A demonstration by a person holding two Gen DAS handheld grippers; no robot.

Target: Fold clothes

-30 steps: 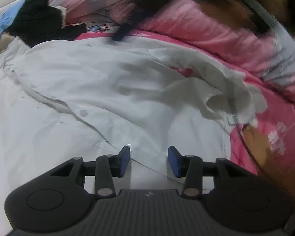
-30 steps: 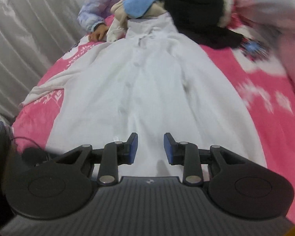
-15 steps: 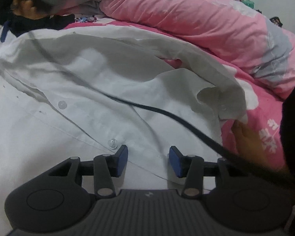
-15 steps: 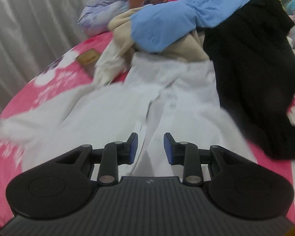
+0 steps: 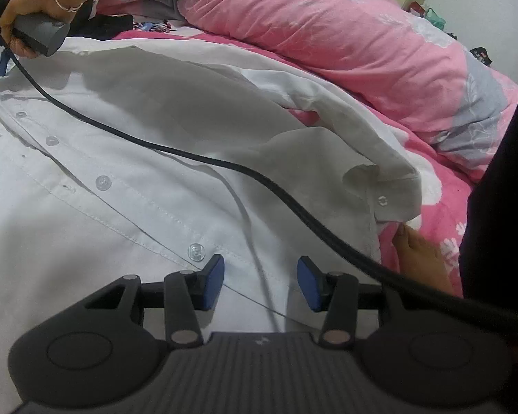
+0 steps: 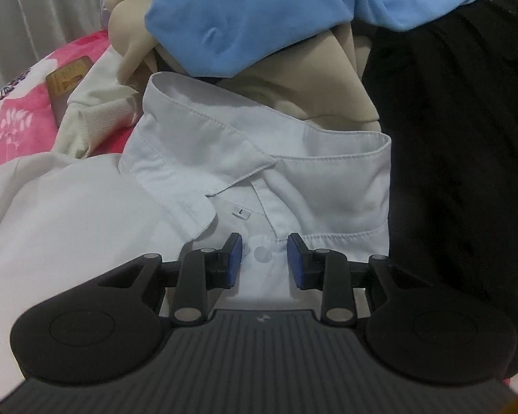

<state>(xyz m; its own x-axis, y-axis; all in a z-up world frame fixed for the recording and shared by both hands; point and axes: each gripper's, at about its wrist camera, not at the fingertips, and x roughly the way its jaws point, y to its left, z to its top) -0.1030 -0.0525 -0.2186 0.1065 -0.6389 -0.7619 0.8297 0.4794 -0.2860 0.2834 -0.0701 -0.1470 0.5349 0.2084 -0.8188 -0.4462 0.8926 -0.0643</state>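
Both tongs part-open, empty, over shirt.

One white shirt, five buttons, a heap of other clothes

One white shirt lies spread out, with four buttons down its front placket and one on the cuff. One black cable crosses it. One pink quilt lies behind. At the collar the right wrist view shows one button, one size label, and three other garments: one blue, one beige, one black. There are two grippers.
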